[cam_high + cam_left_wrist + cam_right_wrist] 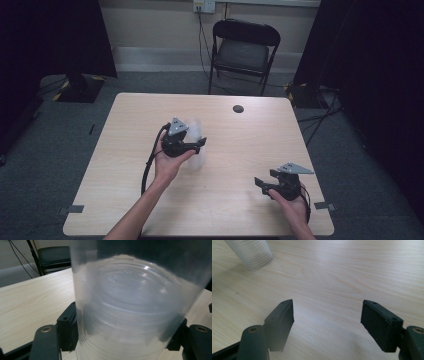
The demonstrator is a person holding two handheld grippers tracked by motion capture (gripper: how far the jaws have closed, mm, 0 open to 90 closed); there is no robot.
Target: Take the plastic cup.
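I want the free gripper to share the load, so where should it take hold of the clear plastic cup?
Probably the ribbed lower wall of the clear plastic cup, from the side, jaws straddling its round body; the left gripper already clamps one part, and the right gripper is open.

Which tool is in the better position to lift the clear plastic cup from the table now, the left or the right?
Left. The left tool already has its jaws on both sides of the clear plastic cup. The right tool is open with nothing between its jaws, off to the side over bare table.
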